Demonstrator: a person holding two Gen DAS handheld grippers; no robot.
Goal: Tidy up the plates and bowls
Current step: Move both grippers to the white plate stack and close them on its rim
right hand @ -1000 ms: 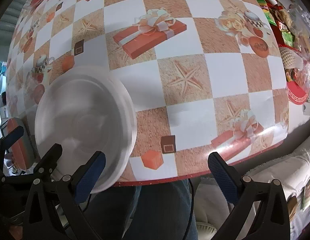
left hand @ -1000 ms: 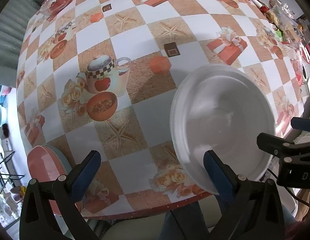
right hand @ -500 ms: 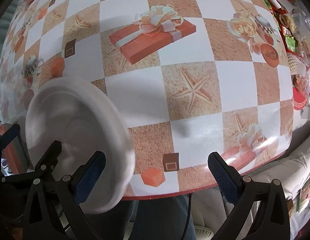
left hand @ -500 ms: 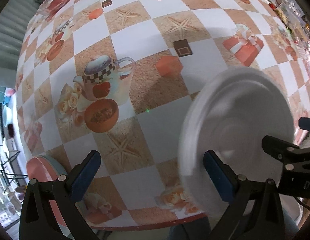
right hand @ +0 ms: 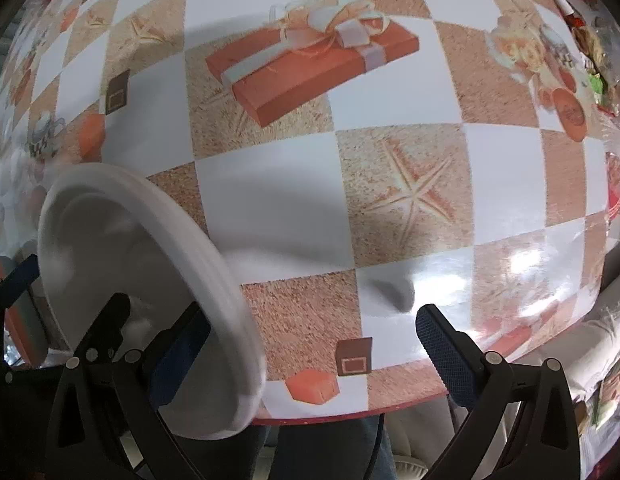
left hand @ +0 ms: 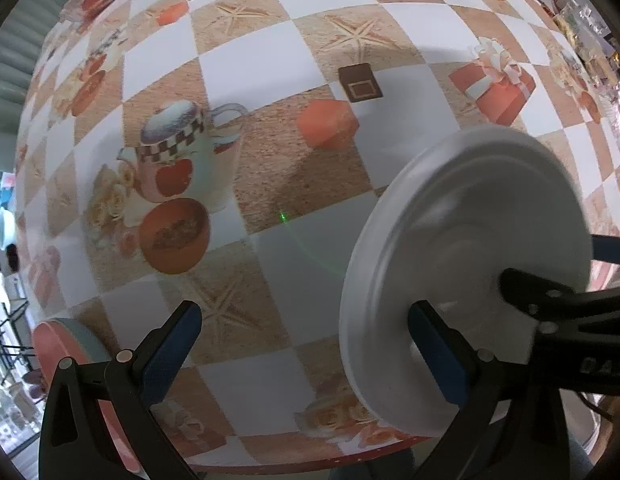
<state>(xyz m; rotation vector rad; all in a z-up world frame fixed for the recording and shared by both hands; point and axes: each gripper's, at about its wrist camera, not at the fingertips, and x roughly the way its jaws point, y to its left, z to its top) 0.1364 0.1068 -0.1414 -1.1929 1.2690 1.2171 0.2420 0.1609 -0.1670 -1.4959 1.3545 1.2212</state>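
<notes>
Left gripper (left hand: 307,350): fingers spread wide and empty, holding nothing between them. The white plate (left hand: 470,264) stood tilted on edge just beyond the right-hand finger (left hand: 438,354), which overlapped its lower rim; whether they touched could not be told. Right gripper (right hand: 314,346): fingers likewise spread apart. The same plate (right hand: 121,280), blurred, lay against the outer side of its left-hand finger (right hand: 177,360), outside the gap between the fingers. The plate leaned over the near edge of the table (right hand: 269,216), which was covered in a chequered printed cloth.
</notes>
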